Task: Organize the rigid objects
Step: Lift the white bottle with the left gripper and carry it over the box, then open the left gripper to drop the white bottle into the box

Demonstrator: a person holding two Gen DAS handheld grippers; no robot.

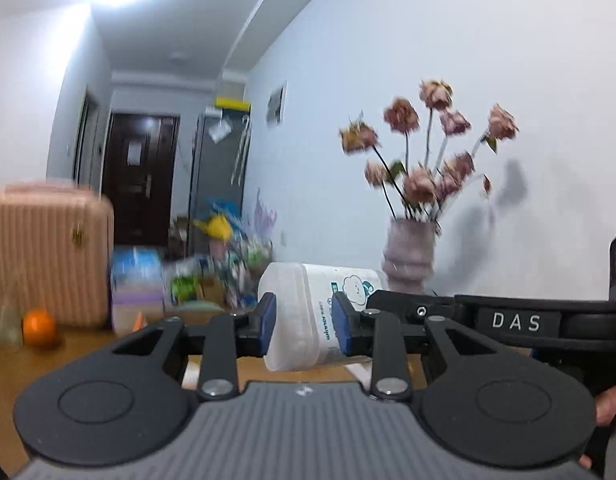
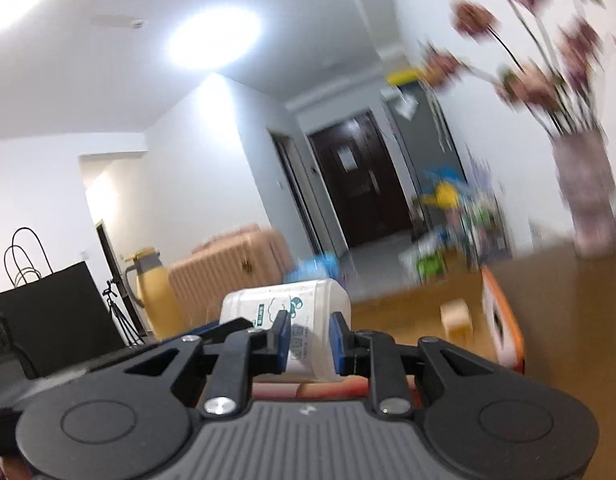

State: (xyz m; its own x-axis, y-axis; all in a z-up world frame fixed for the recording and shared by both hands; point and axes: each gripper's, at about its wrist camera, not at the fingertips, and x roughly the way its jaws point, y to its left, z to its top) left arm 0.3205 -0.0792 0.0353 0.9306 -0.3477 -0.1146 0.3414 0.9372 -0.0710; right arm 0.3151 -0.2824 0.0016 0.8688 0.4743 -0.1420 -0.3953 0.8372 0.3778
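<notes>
- One white plastic canister with a cartoon cloud label lies on its side in the air above the wooden table, caught between two tools at once.
- The left gripper has its blue pads pressed against the capped end of the canister, jaws nearly closed around it.
- The right gripper clamps the other end, its blue pads tight on the white wall; in the left wrist view its black body marked "DAS" reaches in from the right.
- Around it: one pink ribbed suitcase, one orange on the table just in front of it, and one pale ribbed vase of dried roses against the wall.
- The right wrist view adds one yellow jug, one black paper bag, a small tan block and an orange-edged item on the table.
- The clutter of packages near the dark door is too blurred to count.
- The canister's underside is hidden by both grippers, and the vase is cut off at the right wrist view's edge.
</notes>
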